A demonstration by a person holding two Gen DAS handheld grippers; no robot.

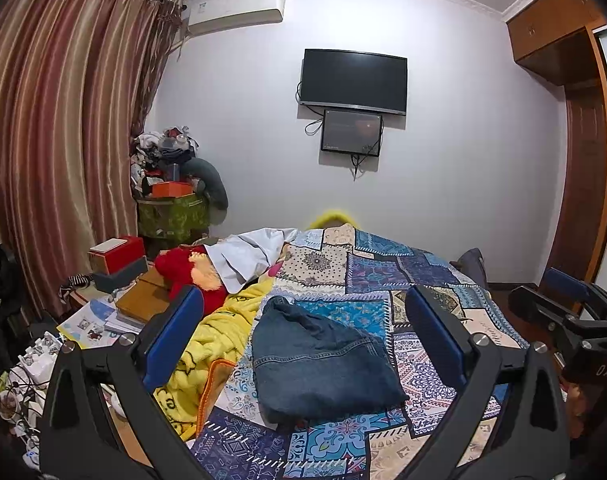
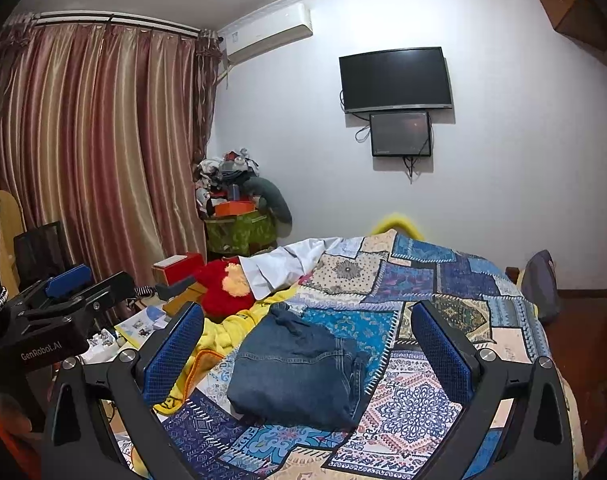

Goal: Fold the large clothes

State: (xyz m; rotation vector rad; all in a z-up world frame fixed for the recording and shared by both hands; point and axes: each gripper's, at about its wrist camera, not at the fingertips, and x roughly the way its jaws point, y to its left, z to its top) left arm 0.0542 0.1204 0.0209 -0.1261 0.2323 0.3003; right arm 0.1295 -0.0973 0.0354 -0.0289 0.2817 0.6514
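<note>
A pair of blue denim jeans (image 1: pixel 323 360) lies folded into a compact bundle on the patchwork bedspread (image 1: pixel 403 272). It also shows in the right wrist view (image 2: pixel 295 368). My left gripper (image 1: pixel 303 340) is open and empty, held above the near side of the jeans. My right gripper (image 2: pixel 307 348) is open and empty, also above the jeans. The right gripper shows at the right edge of the left wrist view (image 1: pixel 563 312). The left gripper shows at the left of the right wrist view (image 2: pixel 63 292).
A yellow blanket (image 1: pixel 219 332), a red plush toy (image 1: pixel 191 268) and a white garment (image 1: pixel 247 252) lie on the bed's left side. Boxes and papers (image 1: pixel 119 276) crowd a bedside table. Curtains hang on the left and a wardrobe (image 1: pixel 583 160) stands on the right.
</note>
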